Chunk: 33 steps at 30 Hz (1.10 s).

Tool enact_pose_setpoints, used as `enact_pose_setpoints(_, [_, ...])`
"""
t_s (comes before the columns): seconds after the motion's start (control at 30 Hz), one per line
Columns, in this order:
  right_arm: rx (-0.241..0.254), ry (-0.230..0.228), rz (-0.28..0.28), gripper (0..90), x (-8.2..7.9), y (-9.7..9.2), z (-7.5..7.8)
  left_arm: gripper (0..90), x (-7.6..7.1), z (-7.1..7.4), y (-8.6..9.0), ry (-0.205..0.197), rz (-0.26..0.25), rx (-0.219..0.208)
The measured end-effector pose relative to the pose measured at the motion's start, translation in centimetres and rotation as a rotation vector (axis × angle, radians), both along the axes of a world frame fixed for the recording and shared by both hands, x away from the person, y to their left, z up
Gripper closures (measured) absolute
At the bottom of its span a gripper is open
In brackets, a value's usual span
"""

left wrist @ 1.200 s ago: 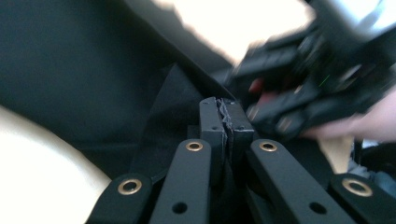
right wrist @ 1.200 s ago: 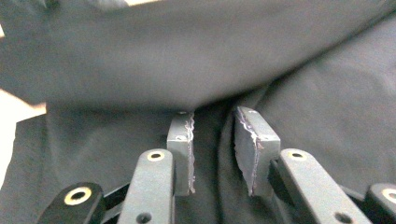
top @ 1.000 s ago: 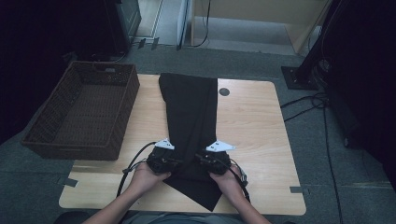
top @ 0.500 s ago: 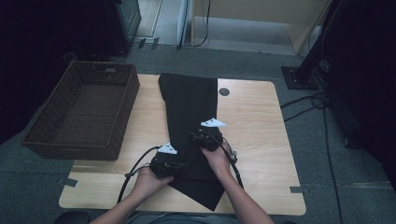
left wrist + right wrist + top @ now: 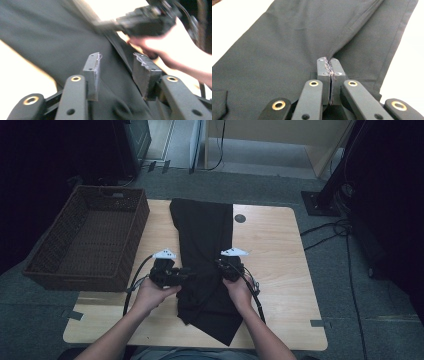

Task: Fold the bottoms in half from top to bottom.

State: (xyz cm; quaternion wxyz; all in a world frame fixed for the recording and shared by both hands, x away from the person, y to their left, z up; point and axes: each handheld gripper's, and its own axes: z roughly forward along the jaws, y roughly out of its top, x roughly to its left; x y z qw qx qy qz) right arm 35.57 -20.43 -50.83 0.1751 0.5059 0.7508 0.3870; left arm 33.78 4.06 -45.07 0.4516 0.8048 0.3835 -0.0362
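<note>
Right now the black trousers [image 5: 202, 245] lie lengthwise down the middle of the table [image 5: 280, 250], long axis running from the far edge toward the person, near end bunched at the front edge. Taking the trousers as landmark: basket [image 5: 90, 237] sits off their left side, small dark disc [image 5: 240, 218] just off their far right corner. Right gripper [image 5: 231, 268] is at the trousers' right edge, about midway along, jaws pressed together on a pinch of cloth [image 5: 329, 62]. Left gripper [image 5: 167, 272] is at the left edge, level with it, jaws have just been opening, now half spread with cloth between but the pads [image 5: 94, 72] not pressing. Next move probably needs left to re-pinch the left edge.
</note>
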Motion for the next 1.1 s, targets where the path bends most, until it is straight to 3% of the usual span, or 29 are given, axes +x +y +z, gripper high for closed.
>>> enact_pose_setpoints(0.07, [-0.003, 0.0, 0.01, 89.2, -0.2, -0.2, 0.1, 55.9, 1.7, -0.4, -0.4, -0.002, 0.001, 0.008])
enact_pose_setpoints(0.2, [-0.006, 0.004, 0.032, 89.2, -0.5, -0.9, 0.3, 55.9, 4.6, -1.7, -1.5, -0.051, 0.01, 0.063])
enact_pose_setpoints(0.33, [0.015, 0.003, 0.043, 89.2, -0.9, -1.5, 0.7, 54.1, 6.3, -2.9, -2.4, -0.077, 0.006, 0.101])
enact_pose_setpoints(0.43, [0.035, -0.005, 0.058, 89.2, -1.2, -1.8, 1.2, 53.4, 7.2, -3.8, -3.0, -0.073, -0.013, 0.116])
enact_pose_setpoints(0.63, [0.021, 0.002, 0.069, 89.2, -1.9, -2.7, 1.3, 54.5, 7.8, -5.8, -3.3, -0.055, -0.034, 0.181])
enact_pose_setpoints(0.7, [0.024, 0.009, 0.062, 89.2, -1.9, -3.3, 1.2, 55.9, 7.6, -6.0, -3.1, -0.078, -0.045, 0.171])
enact_pose_setpoints(0.8, [-0.003, 0.005, 0.056, 88.9, -1.7, -4.0, 1.0, 57.8, 7.5, -6.1, -3.0, -0.072, -0.045, 0.153])
enact_pose_setpoints(0.9, [-0.132, -0.012, -0.016, 81.3, -1.2, -4.5, 0.5, 62.7, 7.3, -6.1, -3.1, -0.107, -0.045, 0.181])
enact_pose_setpoints(0.93, [-0.14, -0.011, -0.032, 80.7, -1.1, -4.8, 0.4, 63.0, 7.2, -6.1, -3.1, -0.107, -0.041, 0.179])
enact_pose_setpoints(1.0, [-0.092, -0.007, -0.081, 76.1, -1.3, -5.6, 0.7, 62.9, 7.3, -6.2, -3.1, -0.099, -0.037, 0.171])
enact_pose_setpoints(1.07, [0.014, -0.031, -0.068, 75.3, -2.1, -6.0, 1.6, 63.4, 7.4, -6.2, -2.9, -0.093, -0.036, 0.163])
enact_pose_setpoints(1.1, [0.037, -0.032, -0.046, 77.6, -2.6, -5.8, 2.0, 63.6, 7.4, -6.2, -2.9, -0.088, -0.035, 0.159])
